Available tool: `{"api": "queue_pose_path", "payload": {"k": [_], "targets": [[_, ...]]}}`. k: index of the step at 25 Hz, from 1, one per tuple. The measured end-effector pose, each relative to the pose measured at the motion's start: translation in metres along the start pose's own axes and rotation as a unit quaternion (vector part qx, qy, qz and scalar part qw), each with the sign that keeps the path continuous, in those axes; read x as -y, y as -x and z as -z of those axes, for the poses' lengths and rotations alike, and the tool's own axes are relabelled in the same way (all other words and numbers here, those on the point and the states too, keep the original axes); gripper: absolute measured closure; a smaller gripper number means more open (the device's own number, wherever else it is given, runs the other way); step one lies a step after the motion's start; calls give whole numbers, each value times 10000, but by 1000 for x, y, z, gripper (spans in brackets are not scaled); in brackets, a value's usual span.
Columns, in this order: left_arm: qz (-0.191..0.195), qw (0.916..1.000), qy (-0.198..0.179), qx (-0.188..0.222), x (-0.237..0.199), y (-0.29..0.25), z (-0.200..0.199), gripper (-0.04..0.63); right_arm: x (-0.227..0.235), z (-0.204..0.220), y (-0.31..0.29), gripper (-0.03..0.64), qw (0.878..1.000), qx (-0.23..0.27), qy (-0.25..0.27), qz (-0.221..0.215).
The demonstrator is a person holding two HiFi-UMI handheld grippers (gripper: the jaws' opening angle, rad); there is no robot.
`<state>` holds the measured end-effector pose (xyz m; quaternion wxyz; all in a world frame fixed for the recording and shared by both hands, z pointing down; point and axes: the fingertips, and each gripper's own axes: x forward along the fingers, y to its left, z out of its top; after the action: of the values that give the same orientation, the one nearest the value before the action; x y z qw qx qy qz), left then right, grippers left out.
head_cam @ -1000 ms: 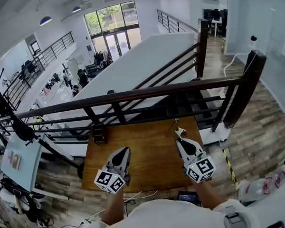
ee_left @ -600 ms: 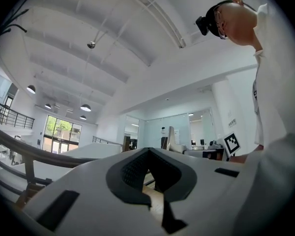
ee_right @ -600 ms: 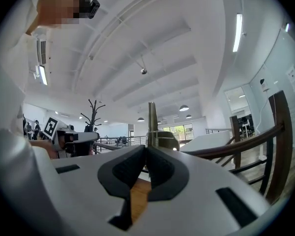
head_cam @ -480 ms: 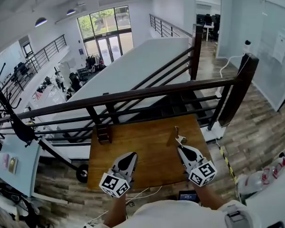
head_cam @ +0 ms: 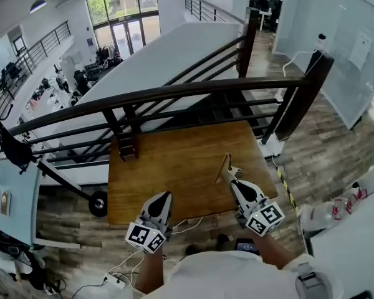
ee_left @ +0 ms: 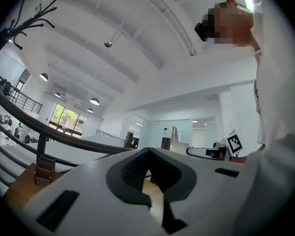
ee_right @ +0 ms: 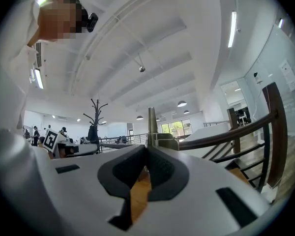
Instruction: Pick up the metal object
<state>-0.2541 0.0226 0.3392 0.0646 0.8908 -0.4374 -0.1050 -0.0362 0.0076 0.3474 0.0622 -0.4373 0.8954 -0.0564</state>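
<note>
Holding both grippers low in front of you over the near edge of the wooden table (head_cam: 174,161), you are pointing them roughly level and away from your body, with your forearms reaching in from below. You are clamping the right gripper (head_cam: 234,180) (ee_right: 147,149) on the metal object (head_cam: 225,167) (ee_right: 152,126), a thin, flat, pale grey strip on a blockier base. It is standing upright out of the pinched tips and sitting over the table's right part. I cannot tell whether it is touching the wood. The left gripper (head_cam: 165,195) (ee_left: 147,150) is resting clenched on nothing, its black ribbed pads meeting tip to tip inside smooth white shells. The tabletop is showing as a smooth, warm brown rectangle, with a dark wooden railing (head_cam: 174,95) running just behind it.
</note>
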Motion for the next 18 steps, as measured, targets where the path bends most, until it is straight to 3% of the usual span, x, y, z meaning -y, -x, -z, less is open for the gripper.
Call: {"api": "queue_pose_path", "payload": {"k": [8, 11, 14, 18], "targets": [[-173, 9995, -228, 163, 28, -33, -4, 581, 37, -11, -1, 589, 9994, 111, 196, -277], [-254, 9995, -76, 151, 37, -58, 10, 581, 64, -16, 4, 589, 9994, 123, 214, -262], [-246, 9986, 314, 339, 43, -84, 21, 581, 103, -12, 16, 589, 9998, 111, 58, -158], [-88, 9995, 239, 206, 56, -106, 44, 581, 141, 7, 32, 589, 10000, -22, -76, -51]]}}
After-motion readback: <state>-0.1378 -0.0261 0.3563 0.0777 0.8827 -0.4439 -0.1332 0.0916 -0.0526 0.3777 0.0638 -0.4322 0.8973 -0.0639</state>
